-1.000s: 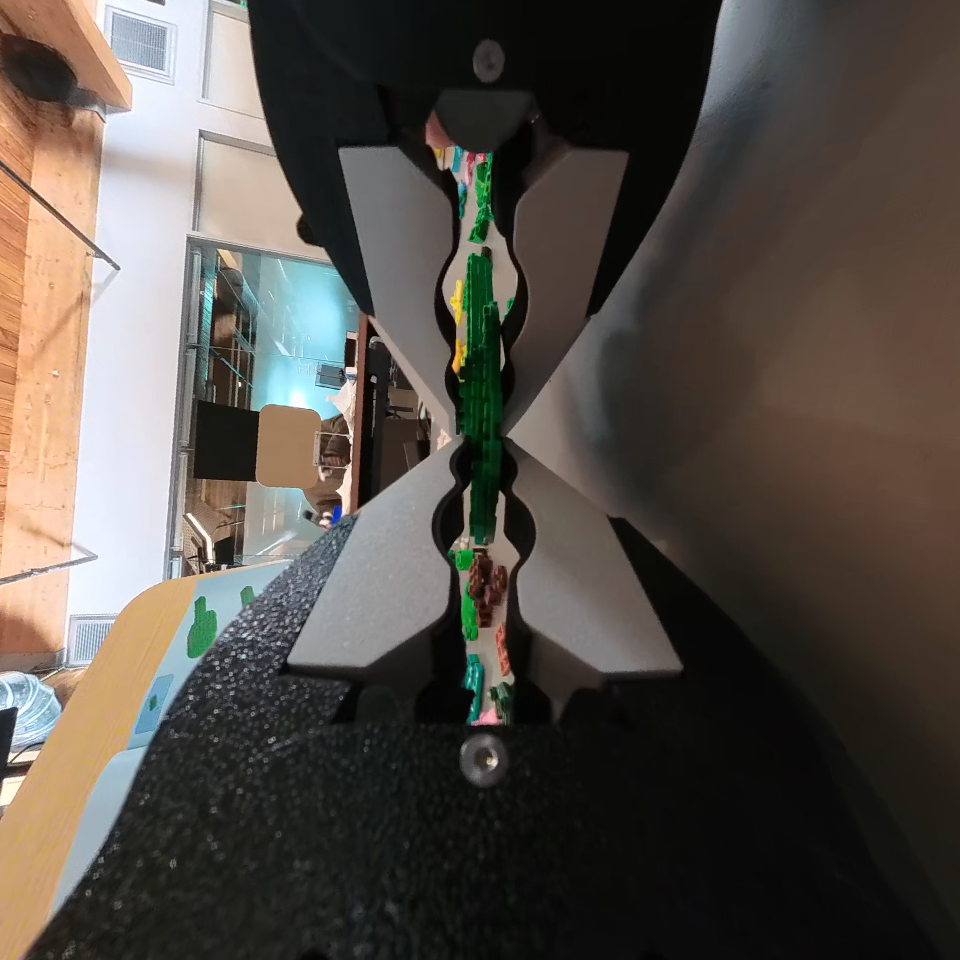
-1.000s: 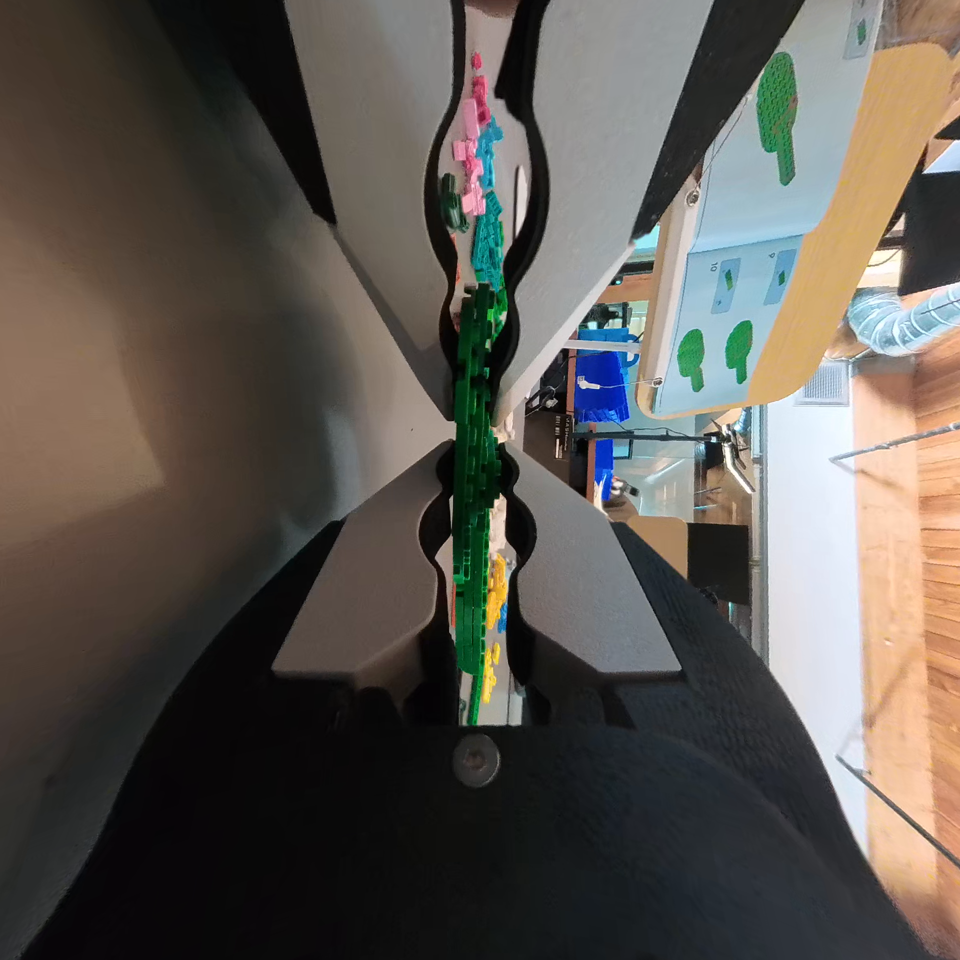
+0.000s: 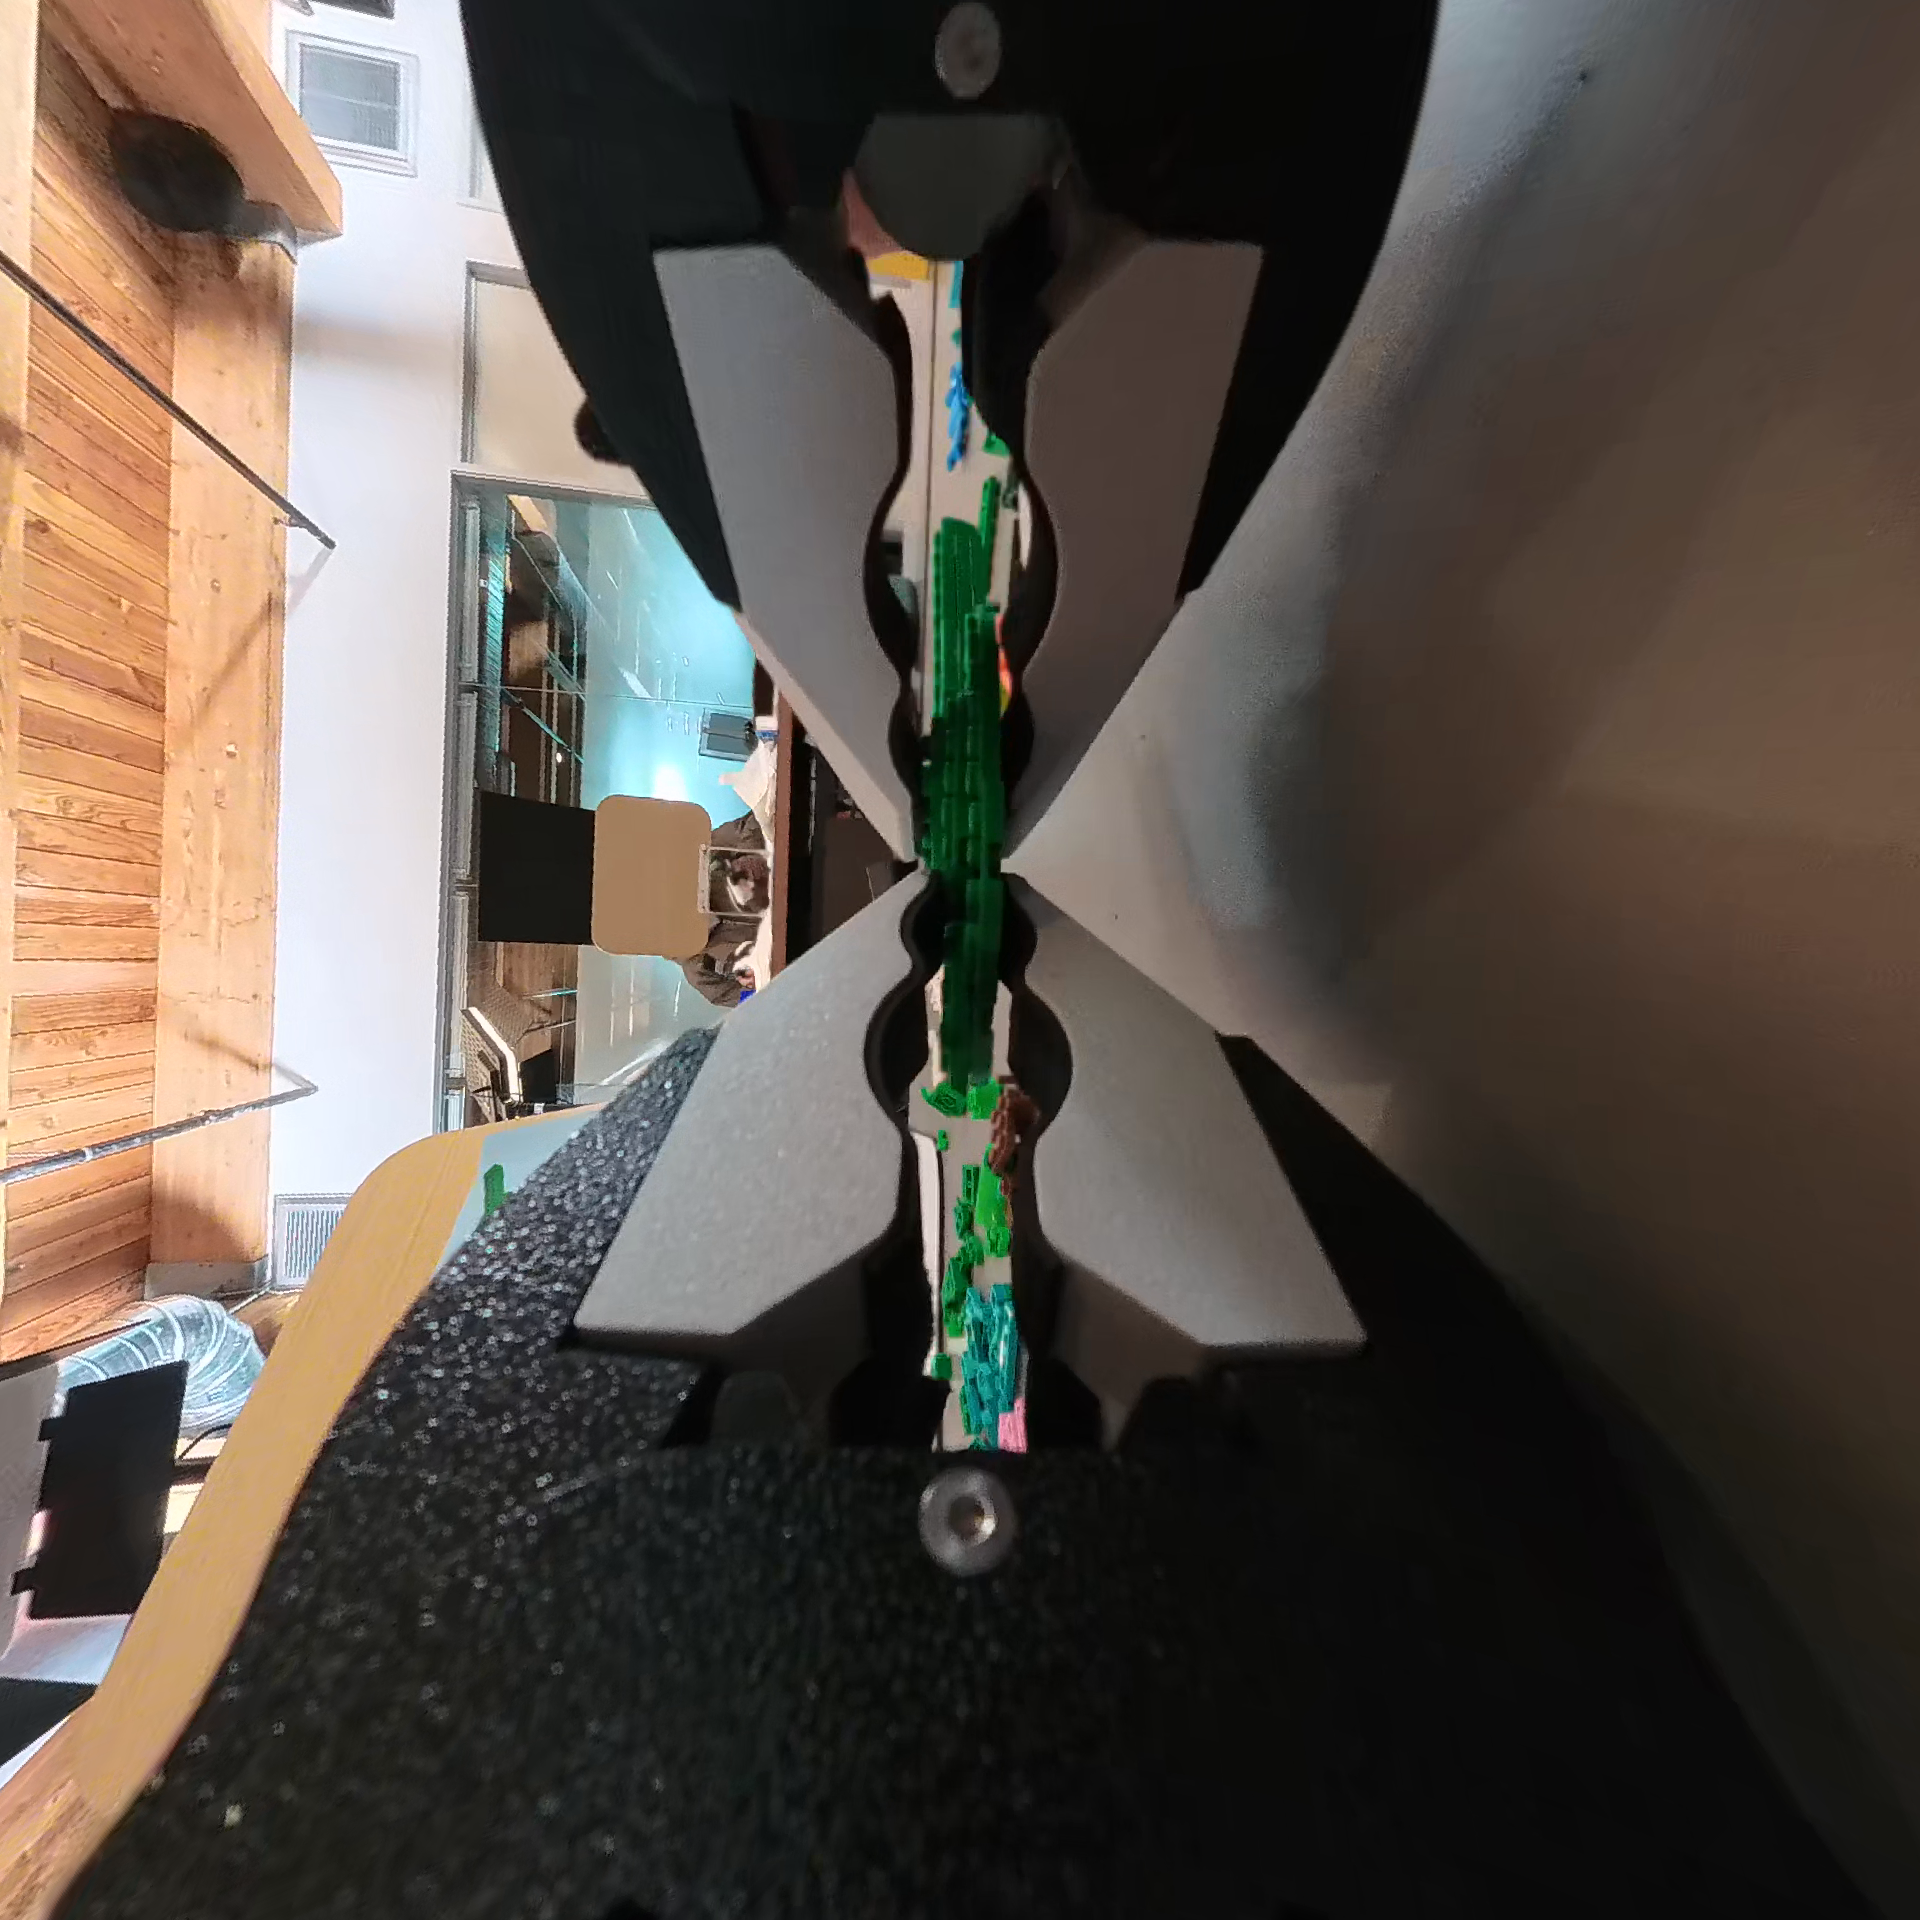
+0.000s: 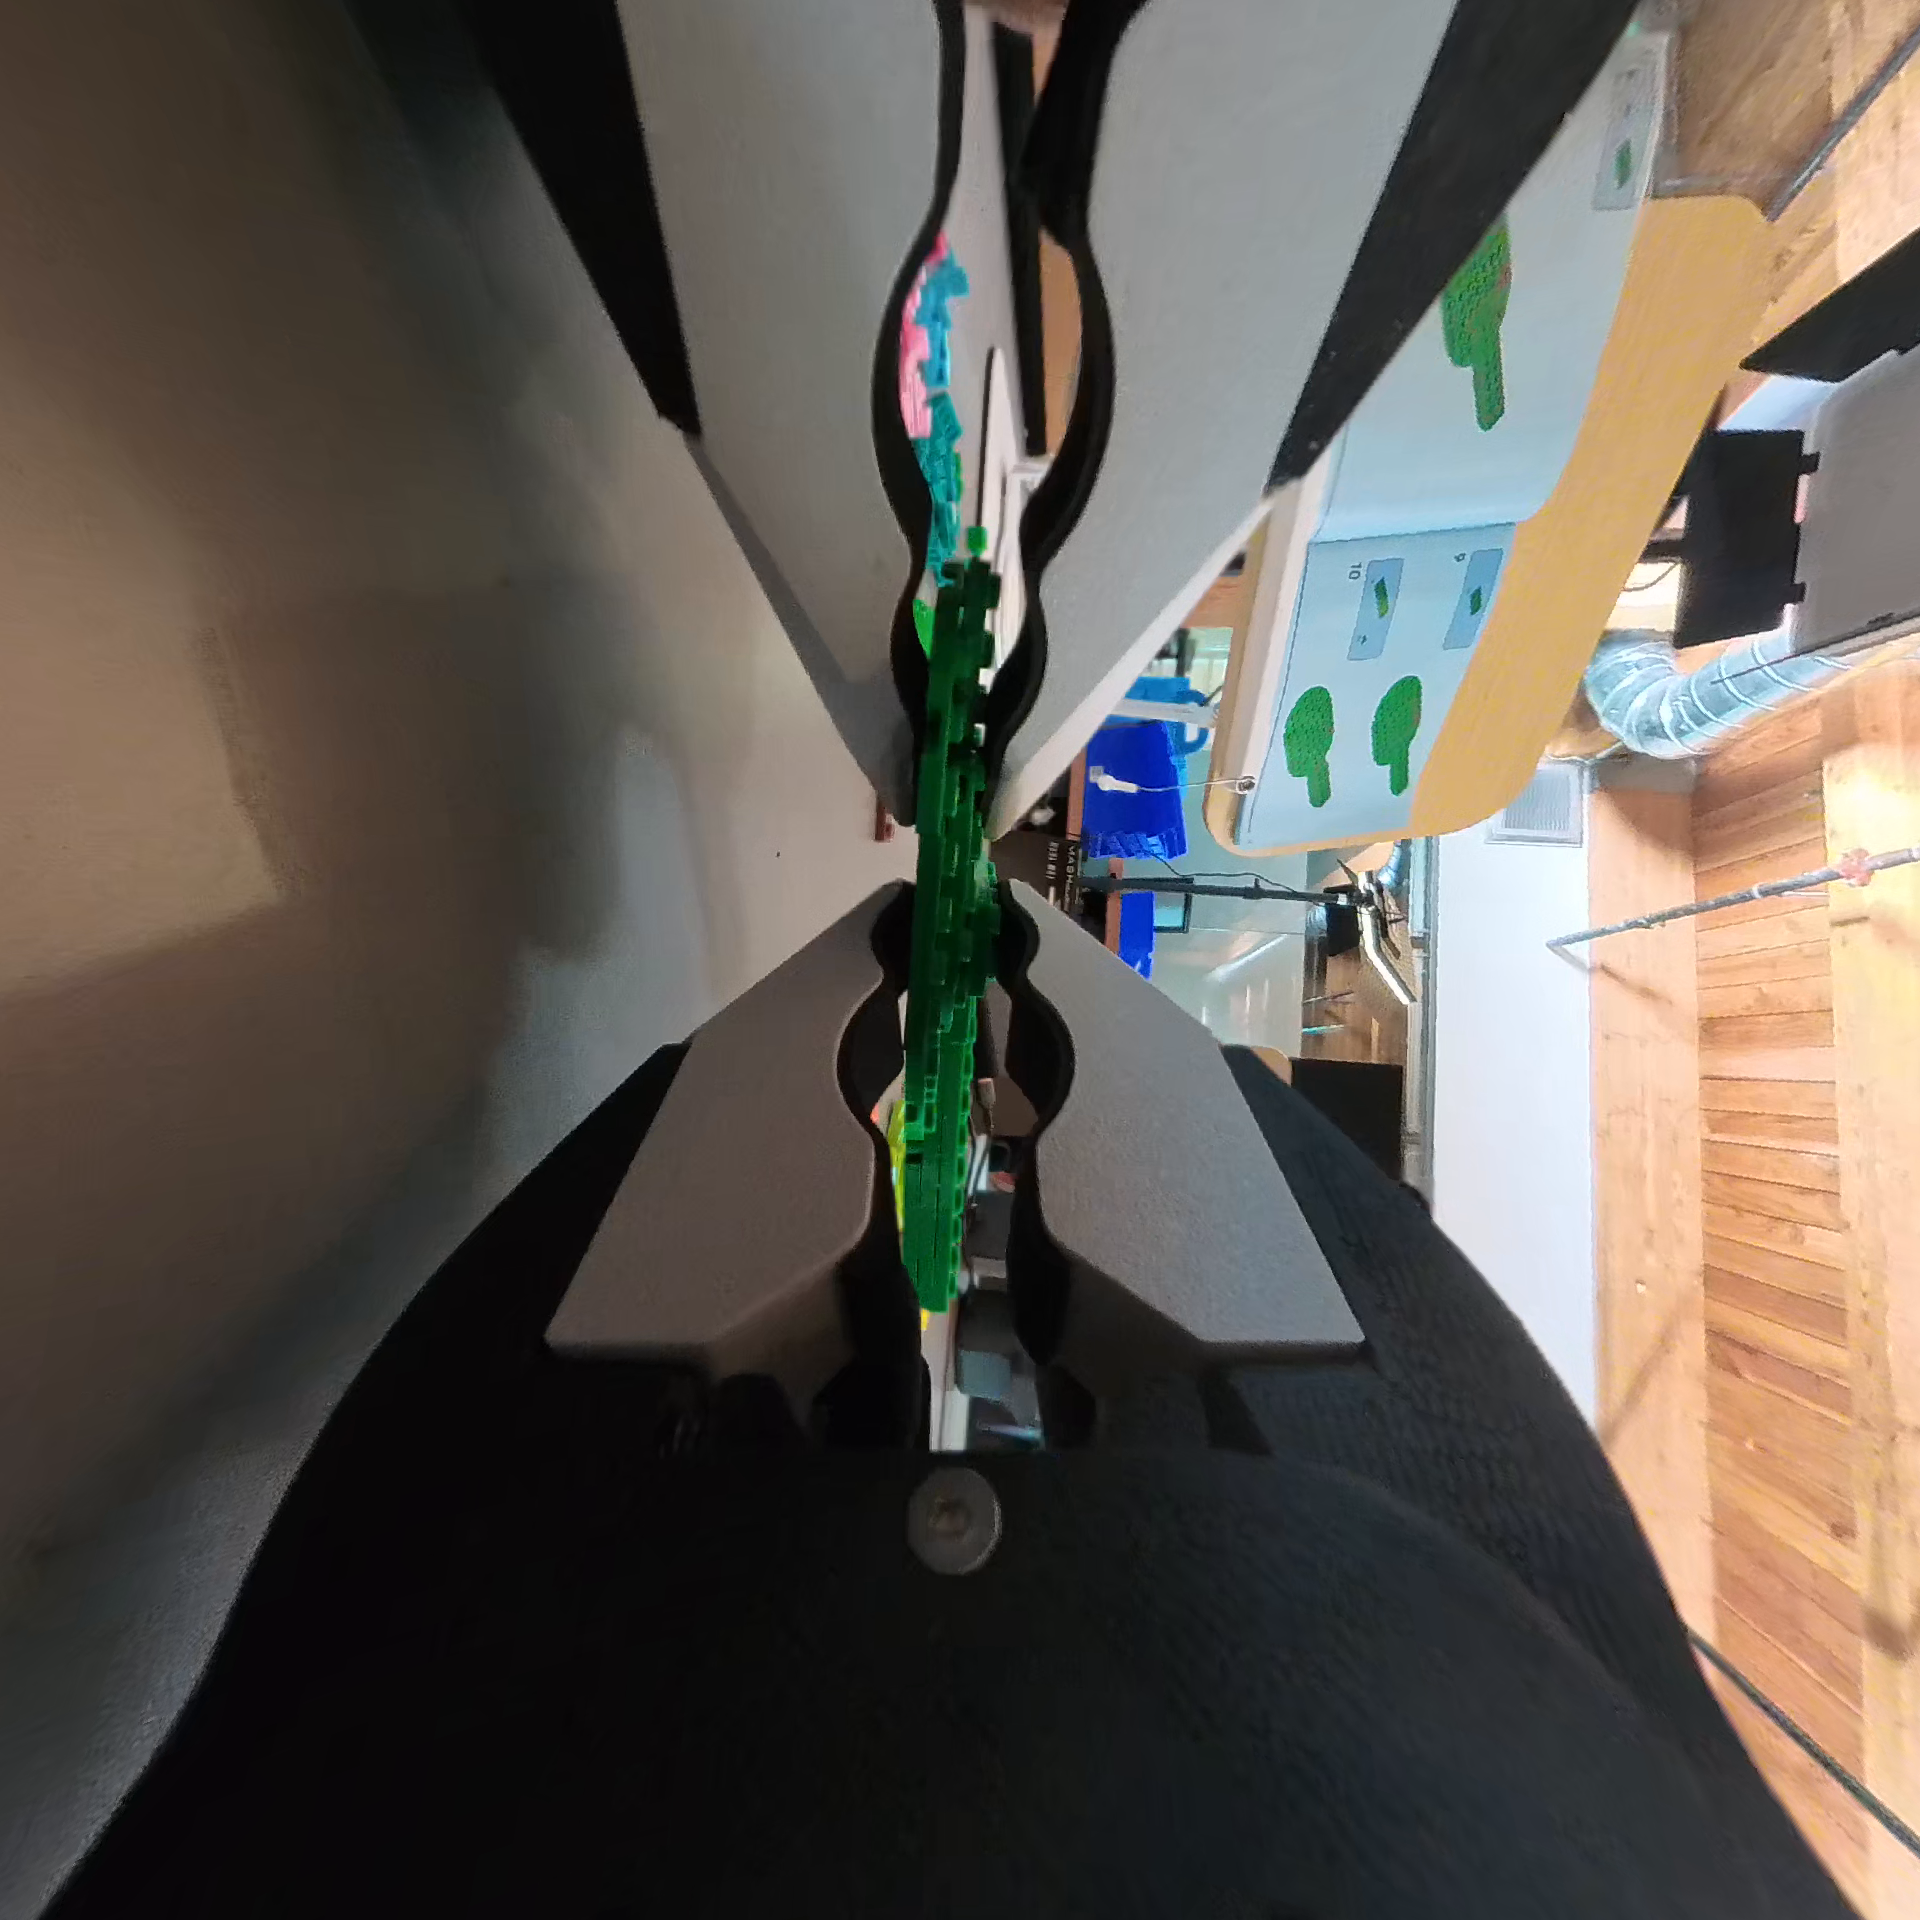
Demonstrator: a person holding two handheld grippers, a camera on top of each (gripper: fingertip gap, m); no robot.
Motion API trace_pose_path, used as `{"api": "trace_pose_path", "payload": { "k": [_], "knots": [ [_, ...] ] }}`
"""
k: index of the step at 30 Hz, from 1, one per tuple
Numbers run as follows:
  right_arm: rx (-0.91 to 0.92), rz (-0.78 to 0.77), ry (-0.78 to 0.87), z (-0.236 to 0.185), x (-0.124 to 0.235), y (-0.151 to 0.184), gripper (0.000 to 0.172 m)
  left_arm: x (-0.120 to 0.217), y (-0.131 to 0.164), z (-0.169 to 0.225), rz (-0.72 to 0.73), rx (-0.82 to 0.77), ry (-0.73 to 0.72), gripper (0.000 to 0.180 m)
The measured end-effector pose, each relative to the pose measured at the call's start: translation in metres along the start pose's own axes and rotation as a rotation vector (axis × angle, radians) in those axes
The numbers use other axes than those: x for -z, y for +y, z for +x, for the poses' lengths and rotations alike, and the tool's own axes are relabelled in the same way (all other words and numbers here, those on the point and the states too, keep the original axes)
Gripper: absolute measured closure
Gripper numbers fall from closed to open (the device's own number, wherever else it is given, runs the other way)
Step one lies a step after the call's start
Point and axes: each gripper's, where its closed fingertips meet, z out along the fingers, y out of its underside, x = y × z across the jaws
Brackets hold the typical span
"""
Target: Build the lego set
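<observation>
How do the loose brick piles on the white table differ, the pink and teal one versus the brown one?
The pink and teal pile is bright and strung out in a longer heap. The brown pile is dark, smaller and more compact, beside loose green bricks. Both lie loose on the white table, seen only through the jaws.

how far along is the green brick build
Done: a flat green brick slab, several layers thick, is already joined. In hand: left gripper and right gripper both clamp it, tips facing each other. Left: loose bricks, green, teal and pink, lie unused on the table; the open booklet pictures a paddle-shaped green form.
</observation>
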Motion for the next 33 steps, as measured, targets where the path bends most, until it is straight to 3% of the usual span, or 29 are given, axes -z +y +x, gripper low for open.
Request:
{"api": "trace_pose_path", "payload": {
  "k": [6, 12, 20, 33],
  "knots": [
    [0.061, 0.000, -0.013, -0.0052, -0.0002, 0.0008, 0.159, -0.0012, -0.0007, 0.0059, 0.010, -0.007, 0.031, 0.175],
    [-0.099, 0.014, -0.032, -0.0033, -0.0020, 0.0014, 0.160, -0.0024, 0.0011, 0.0020, 0.031, 0.103, 0.040, 0.173],
    [-0.192, 0.042, -0.097, -0.0094, -0.0018, 0.0007, 0.160, -0.0047, 0.0051, 0.0040, -0.004, 0.011, 0.014, 0.171],
    [0.059, 0.069, 0.030, -0.0059, -0.0023, -0.0030, 0.157, -0.0032, 0.0081, 0.0060, -0.013, 0.155, 0.083, 0.174]
  ]
}}
